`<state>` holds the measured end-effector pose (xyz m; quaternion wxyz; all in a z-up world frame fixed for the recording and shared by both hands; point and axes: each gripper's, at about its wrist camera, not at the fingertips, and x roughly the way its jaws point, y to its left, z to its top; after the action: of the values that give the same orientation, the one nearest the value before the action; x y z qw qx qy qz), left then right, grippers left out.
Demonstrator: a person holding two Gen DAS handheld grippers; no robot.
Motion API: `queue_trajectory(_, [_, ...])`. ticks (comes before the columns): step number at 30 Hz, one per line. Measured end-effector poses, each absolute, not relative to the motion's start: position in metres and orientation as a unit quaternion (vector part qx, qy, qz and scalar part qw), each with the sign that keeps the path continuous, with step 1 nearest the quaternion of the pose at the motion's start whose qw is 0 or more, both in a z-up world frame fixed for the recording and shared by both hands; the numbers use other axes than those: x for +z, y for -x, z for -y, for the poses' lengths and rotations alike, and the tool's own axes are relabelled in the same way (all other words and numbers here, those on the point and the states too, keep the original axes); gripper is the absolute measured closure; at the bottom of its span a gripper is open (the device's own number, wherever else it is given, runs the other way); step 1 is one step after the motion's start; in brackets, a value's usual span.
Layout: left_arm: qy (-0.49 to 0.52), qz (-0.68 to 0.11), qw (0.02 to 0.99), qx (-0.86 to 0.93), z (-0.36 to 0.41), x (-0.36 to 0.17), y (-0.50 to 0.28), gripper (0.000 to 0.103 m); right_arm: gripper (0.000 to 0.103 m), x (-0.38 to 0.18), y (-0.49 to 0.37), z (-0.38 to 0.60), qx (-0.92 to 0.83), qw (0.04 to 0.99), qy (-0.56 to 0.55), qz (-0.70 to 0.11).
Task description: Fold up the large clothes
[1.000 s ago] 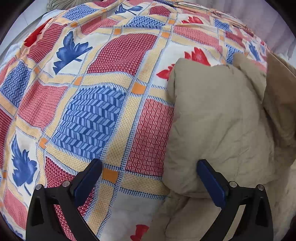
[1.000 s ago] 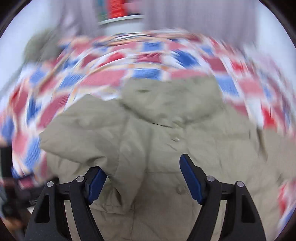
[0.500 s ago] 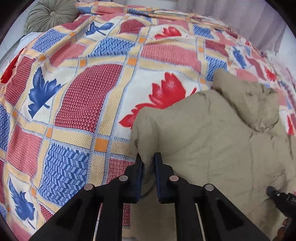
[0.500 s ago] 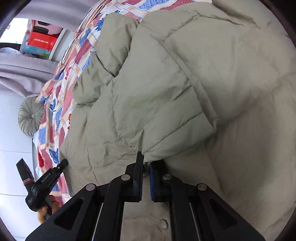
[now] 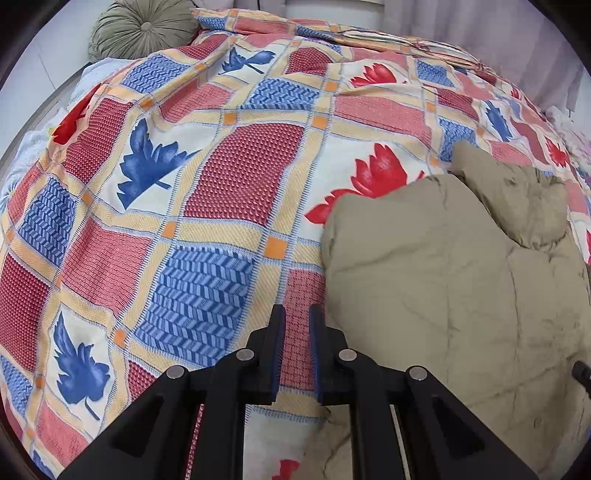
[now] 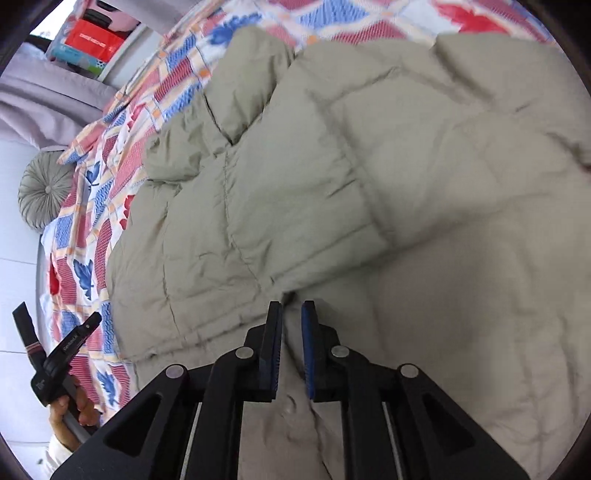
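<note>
Right claw (image 6: 291, 304): my jaws are drawn close together, pinching a thin fold of the jacket; it points steeply down at the bed.
Puffer jacket (image 6: 369, 166): beige and quilted, it spreads out from my right claw over the bed, one sleeve folded across the body and a snap button showing just below my pads.
Left claw (image 5: 296, 308): jaws nearly together with only a narrow gap, nothing between them; the bedspread shows through the gap.
Jacket from the left: its rounded edge (image 5: 424, 277) lies just beside my left claw, towards the near right part of the bed, with the hood bunched beyond it.
Bedspread (image 5: 240, 177): a patchwork of red and blue squares with leaf prints that covers the bed.
My left hand (image 6: 70, 410): seen from the right claw, beyond the jacket's edge, gripping its handle.
Round cushion (image 5: 142, 27): grey-green and pleated, at the far left corner of the bed.
</note>
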<state>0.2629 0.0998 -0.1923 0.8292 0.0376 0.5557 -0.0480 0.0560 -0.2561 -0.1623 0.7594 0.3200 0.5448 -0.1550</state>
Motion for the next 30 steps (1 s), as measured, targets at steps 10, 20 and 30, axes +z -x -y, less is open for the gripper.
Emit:
queue_trajectory(10, [-0.040, -0.609, 0.792, -0.013, -0.096, -0.233, -0.245, 0.089, 0.091, -0.188, -0.079, 0.273, -0.177, 0.745, -0.277, -0.580])
queue_trajectory(20, [-0.072, -0.608, 0.786, -0.083, -0.083, -0.183, -0.187, 0.089, 0.091, -0.159, 0.000, 0.303, -0.152, 0.731, -0.389, -0.539])
queue_trajectory(30, [-0.089, -0.641, 0.746, -0.154, 0.001, -0.180, -0.117, 0.064, 0.034, -0.150, 0.079, 0.309, -0.160, 0.705, -0.450, -0.525])
